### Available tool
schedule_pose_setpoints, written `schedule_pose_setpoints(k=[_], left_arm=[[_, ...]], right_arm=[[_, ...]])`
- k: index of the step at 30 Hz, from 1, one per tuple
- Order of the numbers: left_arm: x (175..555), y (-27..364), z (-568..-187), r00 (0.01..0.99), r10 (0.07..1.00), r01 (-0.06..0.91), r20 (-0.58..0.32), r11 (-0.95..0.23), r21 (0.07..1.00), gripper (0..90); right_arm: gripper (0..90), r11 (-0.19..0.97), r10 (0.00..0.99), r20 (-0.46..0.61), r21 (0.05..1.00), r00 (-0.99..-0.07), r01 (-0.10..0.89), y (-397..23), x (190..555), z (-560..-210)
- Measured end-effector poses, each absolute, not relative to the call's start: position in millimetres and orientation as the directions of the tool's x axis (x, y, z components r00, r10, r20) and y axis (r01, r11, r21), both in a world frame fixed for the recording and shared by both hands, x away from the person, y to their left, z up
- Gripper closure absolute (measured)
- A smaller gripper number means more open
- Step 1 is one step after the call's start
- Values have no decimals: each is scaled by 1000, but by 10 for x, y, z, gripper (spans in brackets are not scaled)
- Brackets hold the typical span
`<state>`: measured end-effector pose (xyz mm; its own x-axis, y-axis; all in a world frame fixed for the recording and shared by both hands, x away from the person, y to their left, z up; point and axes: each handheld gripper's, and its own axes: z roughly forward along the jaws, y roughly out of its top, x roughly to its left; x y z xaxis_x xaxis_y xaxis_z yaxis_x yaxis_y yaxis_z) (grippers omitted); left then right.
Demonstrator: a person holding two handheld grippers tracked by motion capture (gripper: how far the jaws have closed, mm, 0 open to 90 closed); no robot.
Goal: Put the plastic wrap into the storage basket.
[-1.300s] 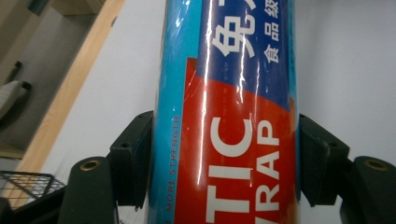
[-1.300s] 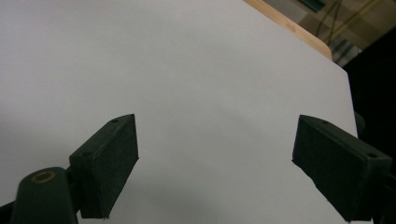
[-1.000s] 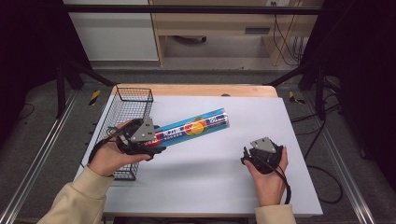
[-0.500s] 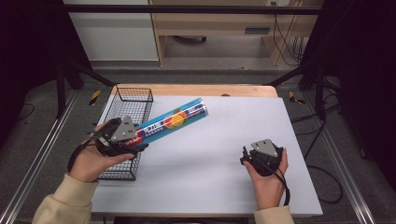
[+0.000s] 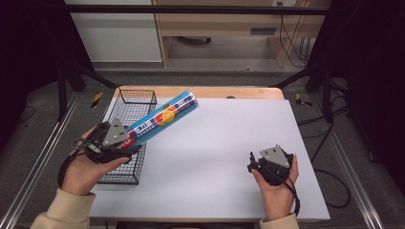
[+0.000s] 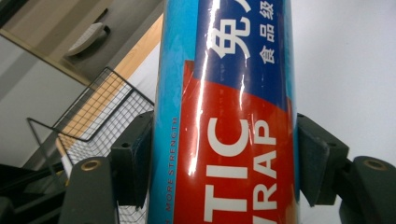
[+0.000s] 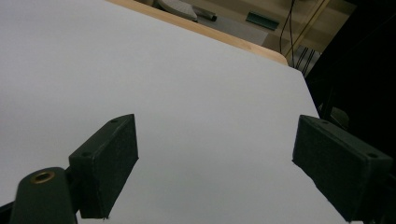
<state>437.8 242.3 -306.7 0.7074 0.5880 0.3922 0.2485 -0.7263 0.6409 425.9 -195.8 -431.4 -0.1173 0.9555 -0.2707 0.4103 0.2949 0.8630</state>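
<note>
— What has moved since a second ago?

— My left gripper (image 5: 125, 143) has carried the roll of plastic wrap (image 5: 162, 117) to the left. Before, the roll lay over the white table (image 5: 215, 157), right of the wire basket (image 5: 125, 102). Now its held end hangs over the basket, and the far end still points out over the table, up and to the right.

— And the biggest things, the table and the basket?

— They have not moved. The basket stands at the left edge of the table and looks empty, as far as I can see through the wire.

— What does the change mean for the work?

— I judge that I am bringing the roll to the basket to put it inside. The roll is not inside yet. It is in the air, tilted, and it crosses the right rim of the basket. I think it must turn along the basket before it goes down, because the basket is narrow.

— How do your fingers stand?

— In the left gripper view, my two black pads (image 6: 133, 154) press the roll (image 6: 229, 112) from both sides, near its red end. My right gripper (image 5: 272, 164) rests low on the table near me, almost where it was. Its jaws are wide apart, with nothing between them.
</note>
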Motion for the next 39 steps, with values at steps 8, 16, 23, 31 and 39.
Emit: schedule_pose_setpoints(k=[8,16,23,31,39], left_arm=[[4332,2438,-3010,698,588,244,408,-732,636,317],[4275,2505,-3031,674,616,283,408,-725,629,318],[4227,2579,-3020,656,641,302,399,-707,640,318],[4183,2609,-2946,610,683,350,401,-687,637,318],[4178,2651,-2936,580,722,392,377,-653,648,319]], right_arm=[[145,290,957,-266,860,-116,421,-1952,4277,-4333],[145,282,959,-261,862,-110,420,-1976,4263,-4332],[145,284,959,-260,862,-113,421,-1967,4258,-4334],[146,281,960,-257,859,-114,428,-1969,4260,-4344],[156,275,961,-249,862,-117,426,-1966,4250,-4341]])
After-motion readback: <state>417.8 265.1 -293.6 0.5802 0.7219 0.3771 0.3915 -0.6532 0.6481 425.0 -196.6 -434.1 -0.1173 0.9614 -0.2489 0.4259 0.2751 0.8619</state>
